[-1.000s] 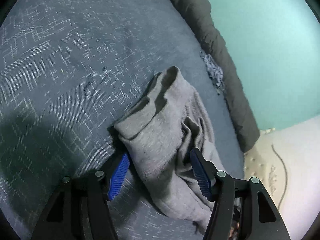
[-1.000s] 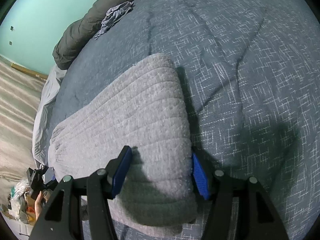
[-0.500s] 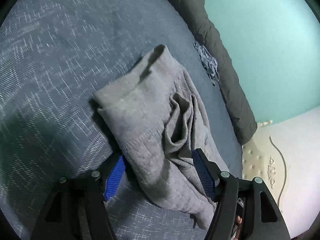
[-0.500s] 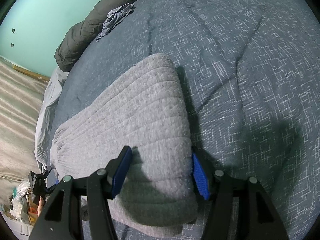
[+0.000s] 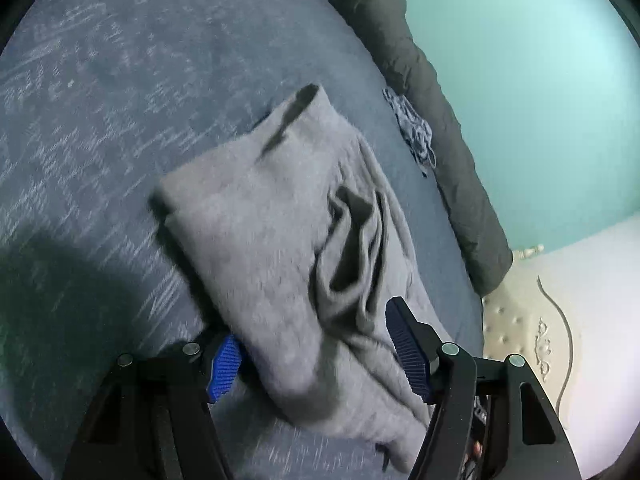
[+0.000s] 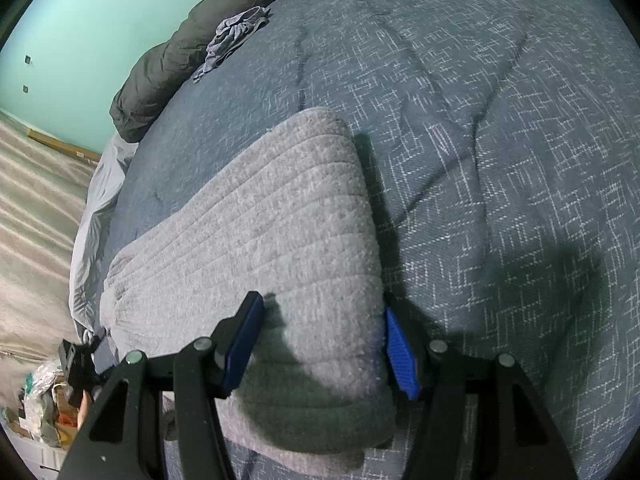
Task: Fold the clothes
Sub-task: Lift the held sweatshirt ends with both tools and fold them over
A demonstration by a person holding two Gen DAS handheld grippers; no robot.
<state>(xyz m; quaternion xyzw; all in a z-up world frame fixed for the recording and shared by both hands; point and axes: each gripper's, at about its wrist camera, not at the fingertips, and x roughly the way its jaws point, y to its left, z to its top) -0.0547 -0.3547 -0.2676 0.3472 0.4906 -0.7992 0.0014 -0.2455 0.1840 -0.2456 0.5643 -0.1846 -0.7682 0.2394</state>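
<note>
A grey knitted garment (image 5: 280,248) lies folded on the blue bedspread (image 5: 100,120). In the left wrist view its crumpled end sits between my left gripper's (image 5: 316,344) open blue pads (image 5: 404,344), one pad on each side of the cloth. In the right wrist view the garment's ribbed end (image 6: 288,232) lies between my right gripper's (image 6: 320,348) open pads (image 6: 400,348), which straddle it without pinching. The garment's lower edge is hidden behind the fingers.
A rolled dark olive blanket (image 5: 424,92) runs along the bed's far edge by the teal wall. A small crumpled blue-grey cloth (image 6: 236,36) lies beside it. A cream headboard (image 5: 528,320) is at right. Floor clutter (image 6: 44,404) sits past the bed's edge.
The left gripper drew back and up, so more of the garment shows, lying flatter and wider. The right view has barely shifted.
</note>
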